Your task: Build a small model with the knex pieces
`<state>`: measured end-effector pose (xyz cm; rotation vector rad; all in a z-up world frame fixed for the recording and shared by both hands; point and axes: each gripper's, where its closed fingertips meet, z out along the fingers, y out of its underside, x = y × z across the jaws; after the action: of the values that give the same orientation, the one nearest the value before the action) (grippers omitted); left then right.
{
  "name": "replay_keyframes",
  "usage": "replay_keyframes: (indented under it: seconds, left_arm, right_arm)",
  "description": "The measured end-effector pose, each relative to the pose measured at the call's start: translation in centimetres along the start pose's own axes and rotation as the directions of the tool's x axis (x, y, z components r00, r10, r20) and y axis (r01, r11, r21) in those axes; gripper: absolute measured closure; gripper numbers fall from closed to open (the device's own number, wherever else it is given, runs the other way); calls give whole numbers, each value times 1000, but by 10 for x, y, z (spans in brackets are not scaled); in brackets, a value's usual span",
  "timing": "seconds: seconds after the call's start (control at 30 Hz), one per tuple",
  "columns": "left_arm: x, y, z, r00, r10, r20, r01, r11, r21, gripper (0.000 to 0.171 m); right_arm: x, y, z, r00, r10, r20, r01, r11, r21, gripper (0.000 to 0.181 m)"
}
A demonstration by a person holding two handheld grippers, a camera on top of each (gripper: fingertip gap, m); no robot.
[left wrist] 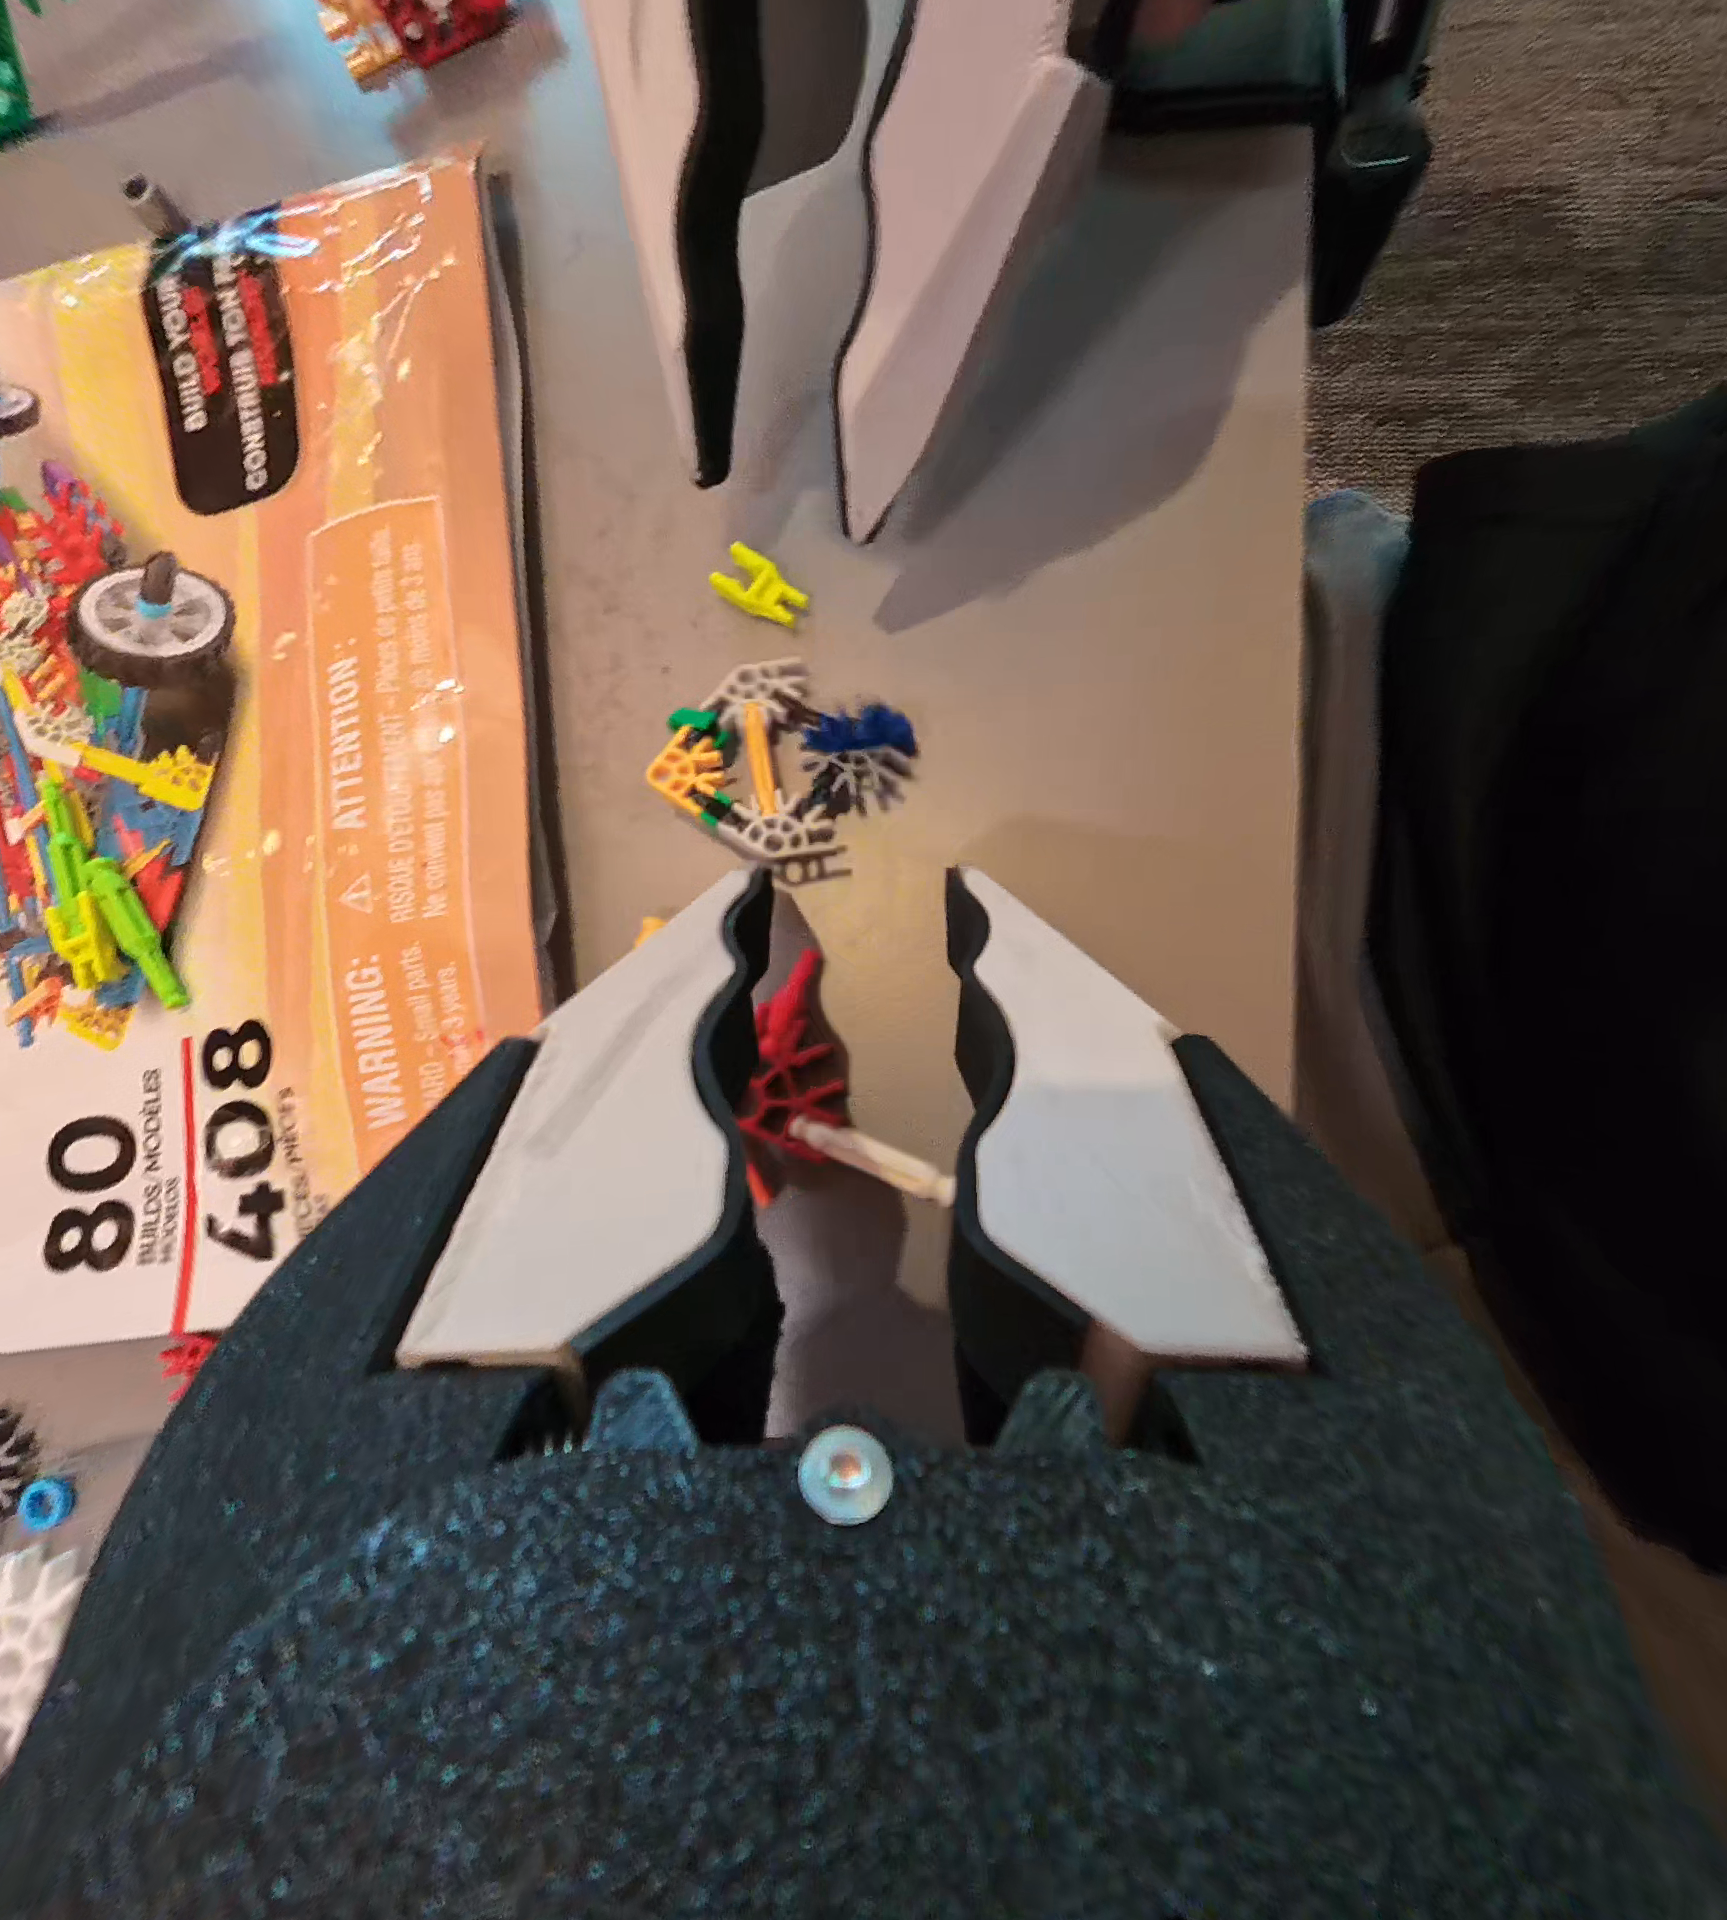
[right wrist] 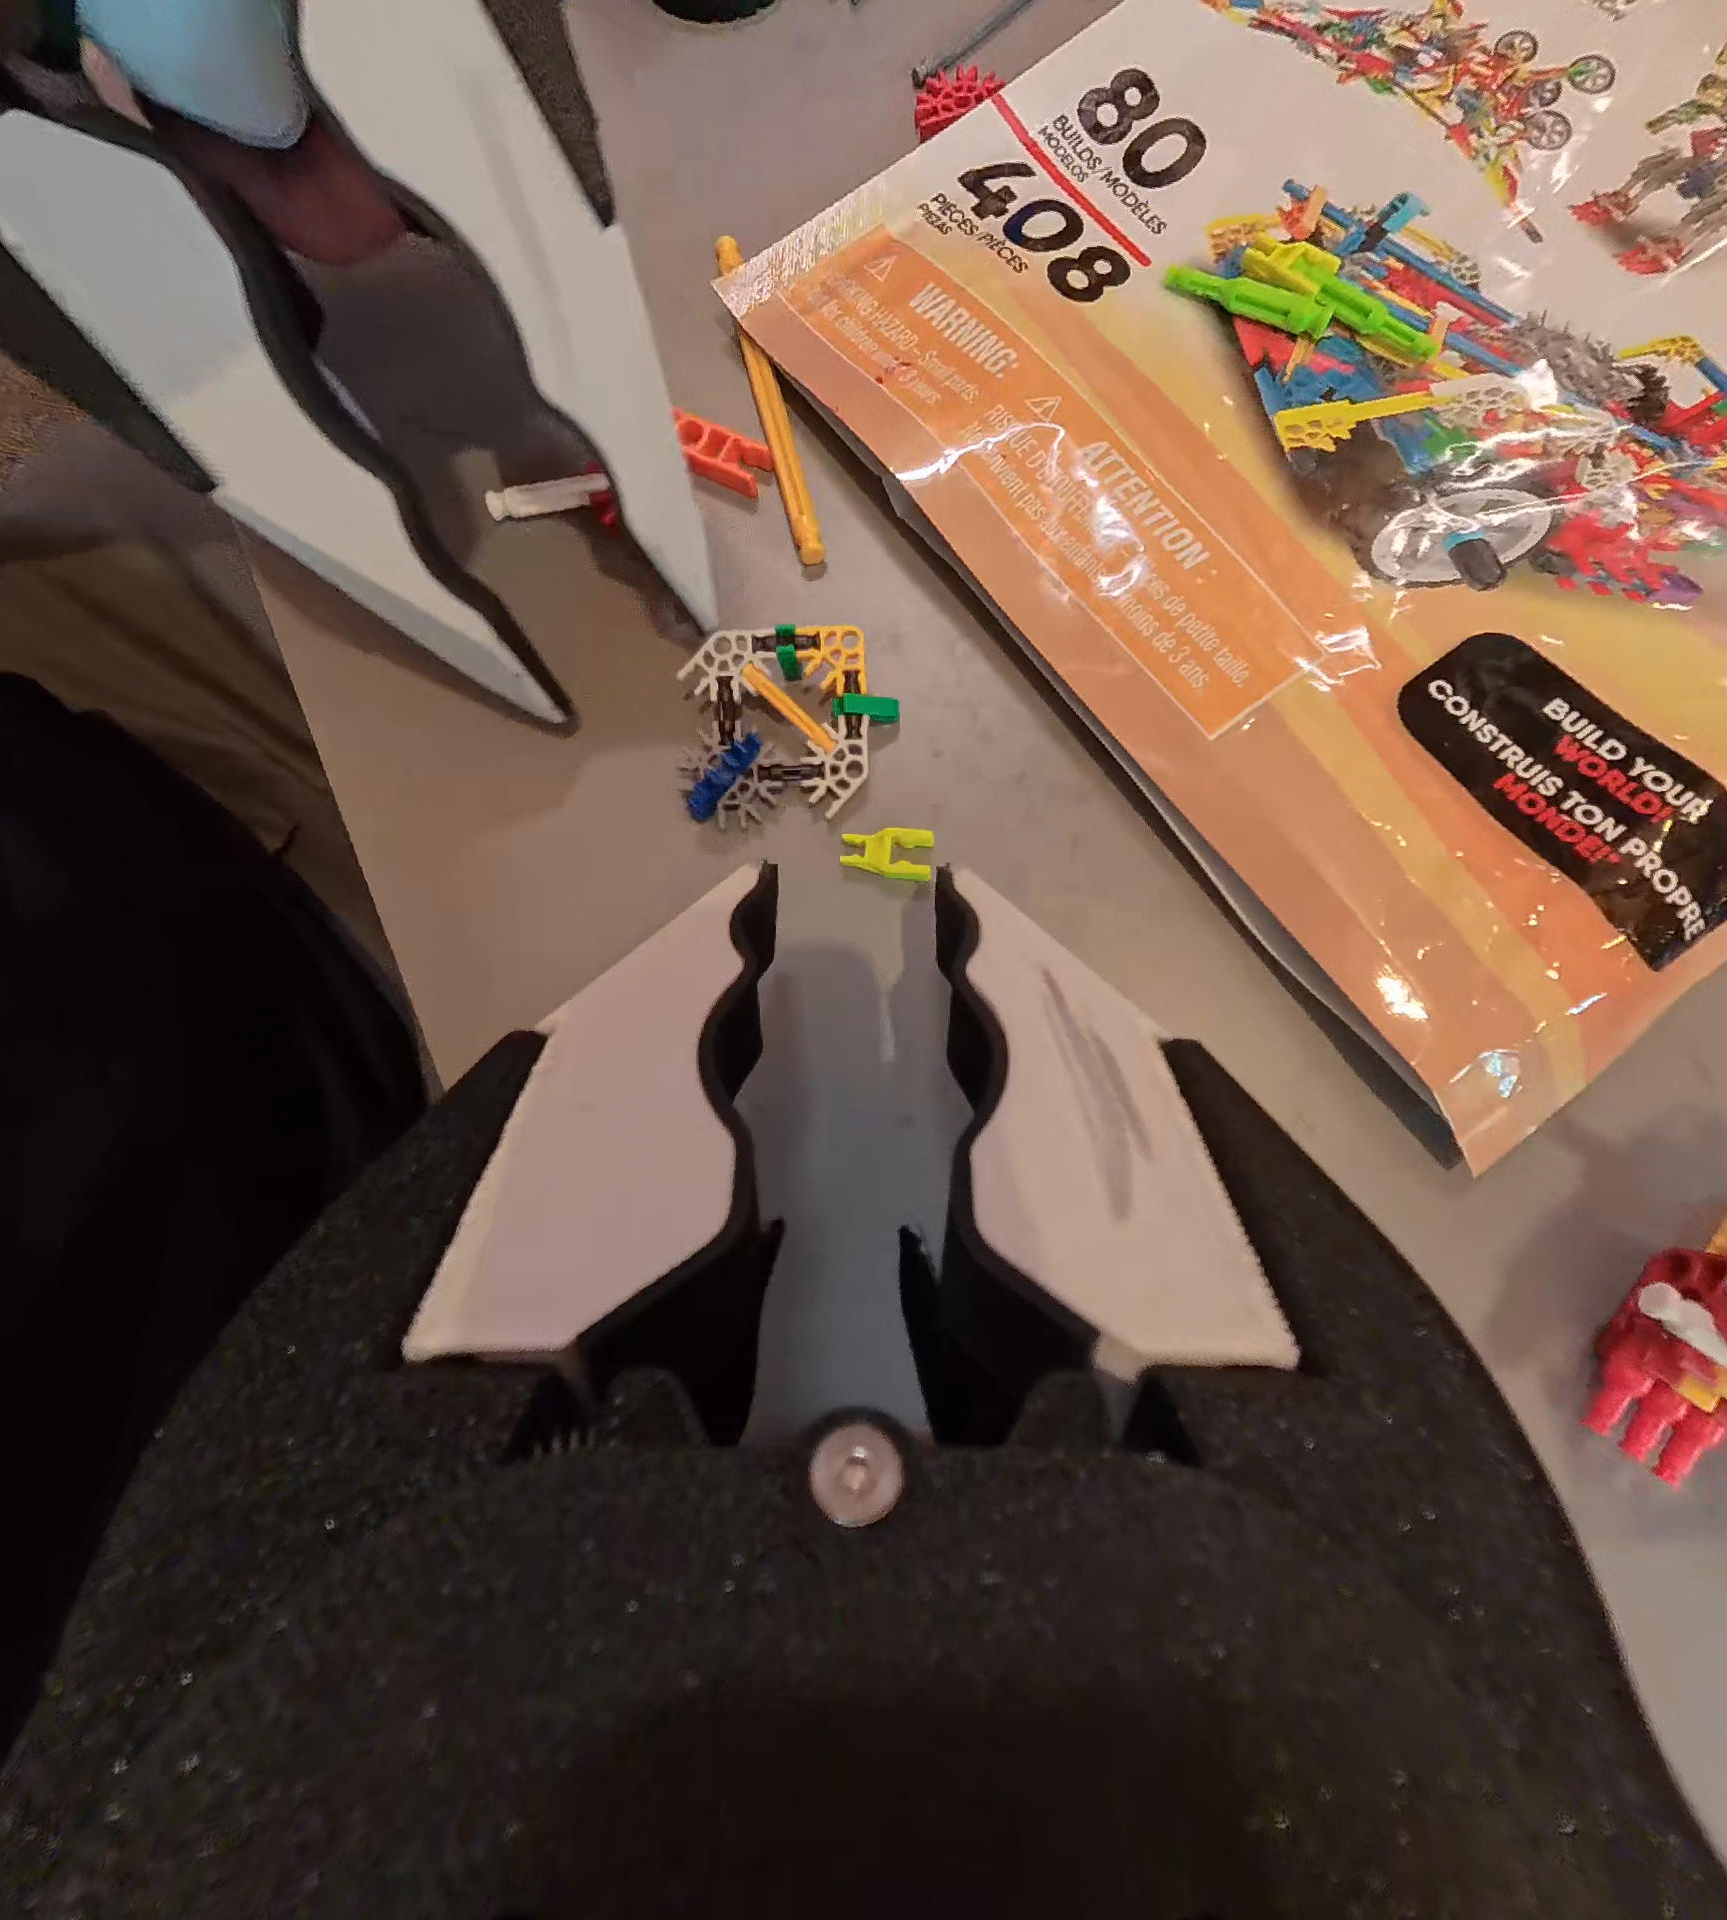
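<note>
We see a grey worktop (right wrist: 1098, 1039) that carries a large printed bag (right wrist: 1306, 468) of building parts; it lies away from the edge where the person sits. Near that edge lies a small square assembly (right wrist: 786, 717) of grey, yellow, green and blue connectors with an orange rod across it. As far as we can judge, it is partly built, with loose parts still around it.

The left gripper (left wrist: 857, 883) hangs over a red connector (left wrist: 786, 1091) with a white rod (left wrist: 880, 1153); its jaws are spread and hold nothing. The right gripper (right wrist: 854, 878) has also spread, empty jaws, and a lime clip (right wrist: 888, 852) lies just before its tips. A long yellow rod (right wrist: 776, 405) and an orange clip (right wrist: 724, 452) lie beside the bag.
</note>
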<state>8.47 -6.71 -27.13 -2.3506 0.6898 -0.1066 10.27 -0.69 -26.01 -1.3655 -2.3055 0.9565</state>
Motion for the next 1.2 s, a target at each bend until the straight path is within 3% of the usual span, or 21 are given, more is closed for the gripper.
replay_keyframes:
  seconds: [0.1,0.27,0.47,0.63,0.83,1.07,1.2]
  left_arm:
    - [16,0,-5,999,26,-31,-26,1000,9,141]
    - [0,20,-46,994,-65,91,62,998,31,140]
    - [-7,47,-125,952,-106,286,100,994,33,143]
    - [-27,79,-198,869,-153,471,163,986,19,147]
    - [-62,126,-249,800,-183,572,257,965,-51,149]
    - [-113,129,-258,819,-105,564,224,964,-146,154]
    - [-137,87,-226,893,16,450,84,976,-203,160]
  right_arm:
    - [-2,-3,-4,1000,-5,-4,5,1000,24,154]
    - [-9,-10,-8,1000,-30,2,30,997,64,154]
    - [-8,-24,-3,999,-43,5,42,991,126,156]
    - [-9,-32,6,998,-64,21,60,985,159,158]
    - [-2,-40,16,998,-65,0,64,980,189,160]
    - [6,-42,20,999,-34,-4,34,979,202,161]
    - [9,-44,21,999,-40,-5,40,978,205,161]
